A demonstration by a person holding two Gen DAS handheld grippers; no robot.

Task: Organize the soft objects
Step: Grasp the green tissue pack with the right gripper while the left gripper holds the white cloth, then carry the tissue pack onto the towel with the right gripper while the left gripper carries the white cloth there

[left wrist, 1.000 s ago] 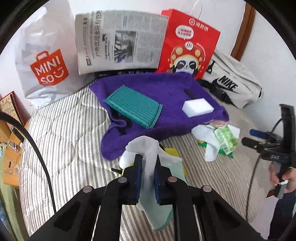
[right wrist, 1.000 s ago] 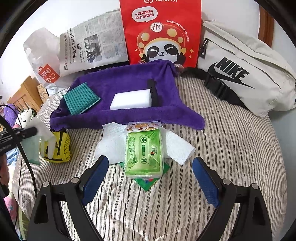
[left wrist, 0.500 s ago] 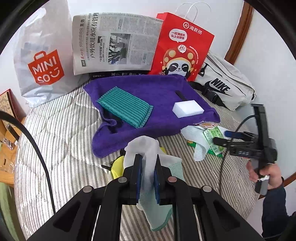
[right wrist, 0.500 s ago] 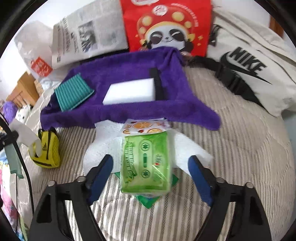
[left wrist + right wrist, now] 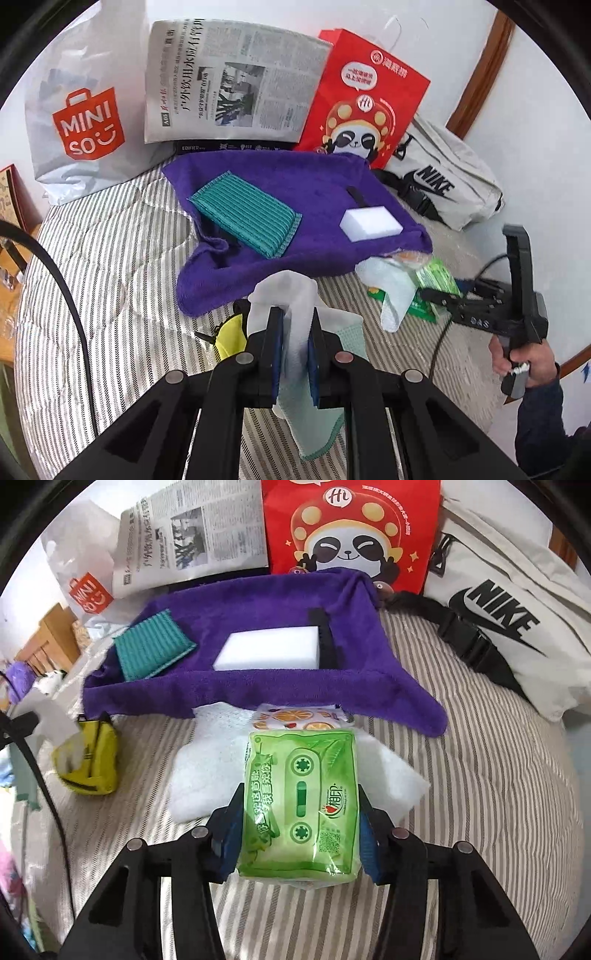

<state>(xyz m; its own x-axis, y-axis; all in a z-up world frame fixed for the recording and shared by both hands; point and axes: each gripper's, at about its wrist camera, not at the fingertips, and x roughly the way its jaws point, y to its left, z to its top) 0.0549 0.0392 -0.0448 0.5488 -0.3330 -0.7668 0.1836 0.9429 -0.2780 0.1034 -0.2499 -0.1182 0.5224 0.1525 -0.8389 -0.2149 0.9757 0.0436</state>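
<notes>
- Left gripper (image 5: 294, 345): angled down over the striped bedcover (image 5: 110, 258), jaws clamped on a pale mint cloth (image 5: 314, 417) that hangs below the pads.
- Right gripper (image 5: 300, 834): pitched down, held by a hand (image 5: 517, 360) at its handle; jaws have just been closing, and the blue pads (image 5: 231, 834) now meet both sides of the green tissue pack (image 5: 301, 797).
- Tissue pack: lying on a white cloth (image 5: 207, 775), just in front of the purple towel (image 5: 258, 686).
</notes>
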